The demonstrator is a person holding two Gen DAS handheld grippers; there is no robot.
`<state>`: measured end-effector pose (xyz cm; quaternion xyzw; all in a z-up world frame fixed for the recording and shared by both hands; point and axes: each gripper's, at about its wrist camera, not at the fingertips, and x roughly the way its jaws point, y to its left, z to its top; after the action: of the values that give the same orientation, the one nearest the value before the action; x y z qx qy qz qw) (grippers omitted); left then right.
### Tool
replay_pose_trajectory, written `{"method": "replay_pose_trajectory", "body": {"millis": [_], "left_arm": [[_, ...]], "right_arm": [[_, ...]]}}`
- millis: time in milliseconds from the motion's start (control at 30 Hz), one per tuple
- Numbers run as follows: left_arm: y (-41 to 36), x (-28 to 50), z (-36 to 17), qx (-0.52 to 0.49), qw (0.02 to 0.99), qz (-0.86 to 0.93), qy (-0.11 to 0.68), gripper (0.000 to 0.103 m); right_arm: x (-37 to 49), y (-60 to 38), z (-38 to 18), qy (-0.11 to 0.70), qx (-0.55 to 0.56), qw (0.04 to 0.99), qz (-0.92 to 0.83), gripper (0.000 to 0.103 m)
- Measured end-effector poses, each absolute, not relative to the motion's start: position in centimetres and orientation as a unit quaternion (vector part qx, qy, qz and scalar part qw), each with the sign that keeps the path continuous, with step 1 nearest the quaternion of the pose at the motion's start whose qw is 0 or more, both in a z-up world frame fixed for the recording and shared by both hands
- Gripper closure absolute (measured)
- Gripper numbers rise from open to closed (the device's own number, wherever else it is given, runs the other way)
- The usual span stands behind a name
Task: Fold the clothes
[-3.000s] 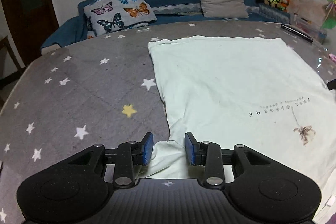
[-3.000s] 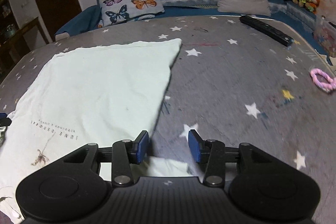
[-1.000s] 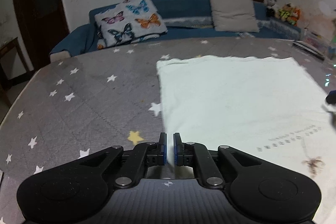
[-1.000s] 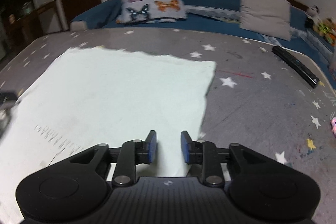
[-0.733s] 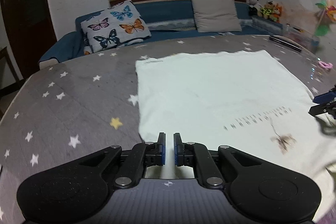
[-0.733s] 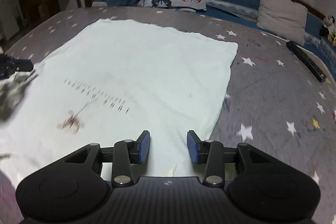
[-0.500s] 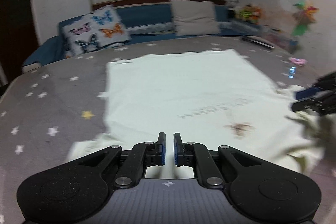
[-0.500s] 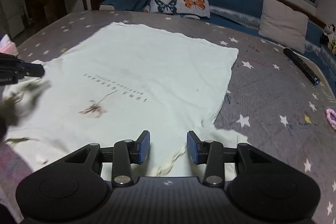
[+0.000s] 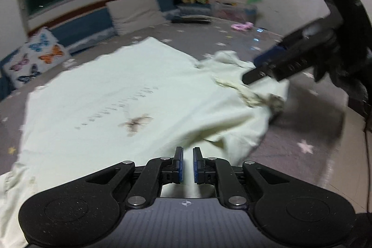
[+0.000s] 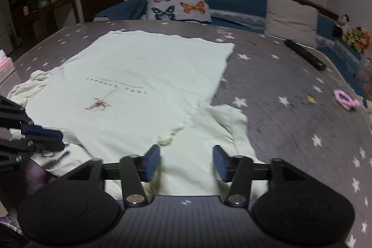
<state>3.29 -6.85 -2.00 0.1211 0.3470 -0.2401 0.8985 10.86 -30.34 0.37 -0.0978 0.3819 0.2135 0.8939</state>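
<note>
A pale mint T-shirt (image 9: 104,97) (image 10: 151,66) with a line of print and a small brown figure lies spread on the grey star-patterned surface (image 10: 290,76). My left gripper (image 9: 187,155) sits at the shirt's near edge, its blue pads almost together with pale cloth between them. The cloth rises in a fold just ahead of it. In the right wrist view the left gripper (image 10: 58,138) shows at the far left. My right gripper (image 10: 186,155) is wide open over the crumpled sleeve and frayed seam. The left wrist view shows the right gripper (image 9: 255,69) over that sleeve.
A butterfly pillow (image 10: 176,1) and a beige pillow (image 10: 290,15) lean on the blue bench behind. A black remote (image 10: 304,54) and a pink ring (image 10: 346,99) lie right of the shirt. A pink tissue box (image 10: 4,66) sits at the left edge.
The left gripper closed on the shirt and swung right, staying shut. The right gripper opened wider and drew back to the near sleeve. Both sleeves now lie unfolded outward.
</note>
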Motion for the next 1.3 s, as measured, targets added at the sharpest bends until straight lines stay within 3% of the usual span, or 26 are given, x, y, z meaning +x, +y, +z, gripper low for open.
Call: {"method": "replay_pose_trajectory", "body": {"millis": [467,667,1300], "left_arm": [[-7.4,2.3,-3.2,0.075,0.869,-0.357,0.333,0.094],[-7.0,2.0,-3.0,0.078,0.873,-0.355,0.325,0.072],[-6.2,2.9,-1.8,0.077,0.891,-0.332,0.3,0.068]], "right_arm": [[11.0,-33.6,-1.9,0.4,-0.057,0.9,0.167,0.048],[11.3,-33.5,-2.2,0.404,-0.054,0.898,0.168,0.047],[10.6,-34.3,-1.9,0.414,-0.064,0.895,0.152,0.047]]}}
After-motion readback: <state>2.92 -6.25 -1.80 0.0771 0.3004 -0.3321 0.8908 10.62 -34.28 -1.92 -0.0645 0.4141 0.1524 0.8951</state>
